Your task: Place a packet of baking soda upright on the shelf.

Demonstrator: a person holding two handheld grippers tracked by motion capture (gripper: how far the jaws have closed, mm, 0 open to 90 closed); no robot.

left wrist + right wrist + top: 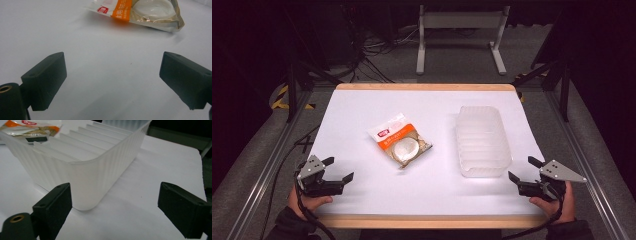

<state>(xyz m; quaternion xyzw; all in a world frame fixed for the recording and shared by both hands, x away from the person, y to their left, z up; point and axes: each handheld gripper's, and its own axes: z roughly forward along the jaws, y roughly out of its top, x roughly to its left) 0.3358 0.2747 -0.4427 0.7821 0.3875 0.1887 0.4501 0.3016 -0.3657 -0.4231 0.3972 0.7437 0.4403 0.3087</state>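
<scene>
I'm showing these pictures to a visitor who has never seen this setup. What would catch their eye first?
Most likely the snack packet with its orange band, lying flat near the middle of the white table. Next, the clear ribbed plastic tub standing empty to its right. Then the left gripper and right gripper at the near corners, both open and holding nothing.

Right gripper [115, 202] jaws spread wide, empty; translucent ribbed plastic bin [100, 172] corner near the left jaw; snack packet [32, 127] behind.
</scene>
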